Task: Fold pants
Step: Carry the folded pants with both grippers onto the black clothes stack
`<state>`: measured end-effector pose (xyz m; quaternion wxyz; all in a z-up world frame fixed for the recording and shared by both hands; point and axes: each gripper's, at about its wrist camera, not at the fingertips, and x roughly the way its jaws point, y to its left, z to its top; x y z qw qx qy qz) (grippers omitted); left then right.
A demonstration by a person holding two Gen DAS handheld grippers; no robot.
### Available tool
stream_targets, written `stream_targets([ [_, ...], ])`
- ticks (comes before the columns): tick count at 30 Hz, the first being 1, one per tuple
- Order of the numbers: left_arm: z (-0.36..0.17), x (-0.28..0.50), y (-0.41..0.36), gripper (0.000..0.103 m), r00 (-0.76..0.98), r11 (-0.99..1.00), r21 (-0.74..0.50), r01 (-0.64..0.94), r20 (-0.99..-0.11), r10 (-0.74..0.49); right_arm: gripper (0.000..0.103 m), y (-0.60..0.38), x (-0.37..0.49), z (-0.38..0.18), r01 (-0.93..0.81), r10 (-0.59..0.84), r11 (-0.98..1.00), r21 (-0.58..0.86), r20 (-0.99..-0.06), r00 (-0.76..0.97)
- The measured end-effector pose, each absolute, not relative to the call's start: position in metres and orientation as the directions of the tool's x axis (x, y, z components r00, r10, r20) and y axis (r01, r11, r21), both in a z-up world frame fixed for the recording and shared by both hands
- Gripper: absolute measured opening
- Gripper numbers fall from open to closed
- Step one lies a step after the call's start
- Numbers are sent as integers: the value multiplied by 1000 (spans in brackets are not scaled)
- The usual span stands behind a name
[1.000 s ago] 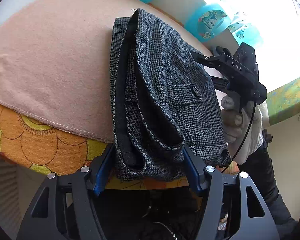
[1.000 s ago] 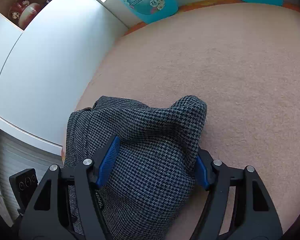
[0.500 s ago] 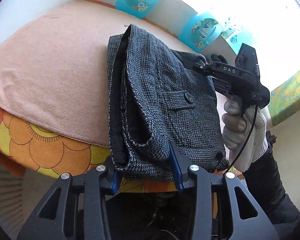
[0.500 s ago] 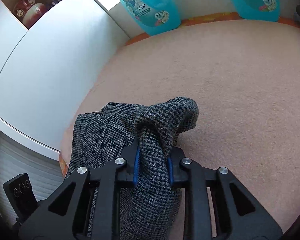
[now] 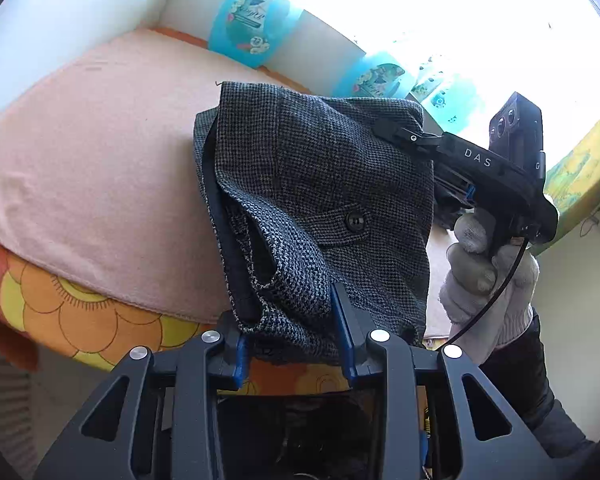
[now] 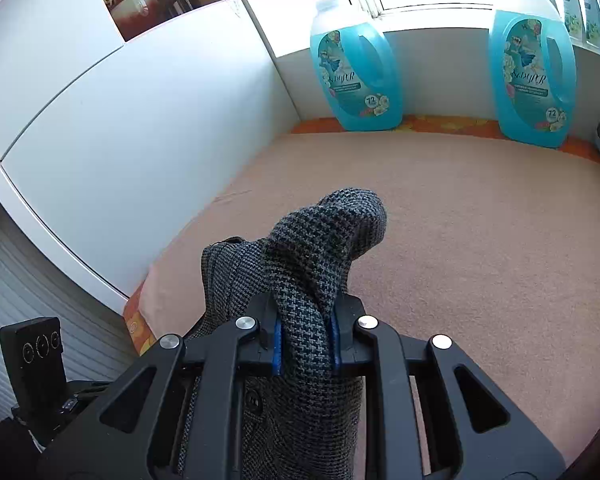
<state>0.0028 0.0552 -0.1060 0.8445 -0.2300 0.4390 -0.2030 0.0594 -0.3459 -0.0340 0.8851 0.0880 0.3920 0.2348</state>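
The folded grey houndstooth pants (image 5: 320,200) hang lifted above the pink blanket (image 5: 100,168), a buttoned back pocket facing up. My left gripper (image 5: 294,344) is shut on the near edge of the bundle. My right gripper (image 6: 305,344) is shut on a bunched fold of the pants (image 6: 320,264) at the other side; it shows in the left wrist view (image 5: 416,140), held by a gloved hand. The far corner of the pants is hidden behind the fold.
Blue detergent jugs (image 6: 356,72) (image 6: 534,80) stand along the back wall under the window. A white cabinet side (image 6: 120,152) bounds the left. An orange flowered cover (image 5: 80,312) shows at the blanket's near edge. The left gripper's body (image 6: 32,356) sits lower left.
Both grippers closed on the pants and lifted them up off the blanket. The bundle now hangs between them, raised and drawn back toward the near edge.
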Motion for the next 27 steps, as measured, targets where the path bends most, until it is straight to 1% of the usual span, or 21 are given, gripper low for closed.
stream_targets([
  [6, -90, 14, 41, 31, 547, 801, -564, 202, -613, -570, 18, -360, 49, -7, -340, 448, 894, 293, -628, 636],
  [12, -75, 33, 19, 31, 558, 777, -572, 264, -566, -607, 18, -386, 46, 22, -302, 402, 916, 265, -598, 694],
  [15, -63, 46, 1, 31, 561, 771, -555, 312, -547, -621, 18, -405, 46, 39, -278, 371, 928, 246, -579, 726],
  [20, -42, 73, -37, 30, 554, 739, -549, 392, -501, -665, 18, -450, 54, 70, -218, 307, 950, 221, -552, 775],
  [27, -13, 104, -109, 30, 521, 687, -508, 520, -449, -726, 18, -532, 68, 109, -124, 192, 979, 165, -505, 841],
])
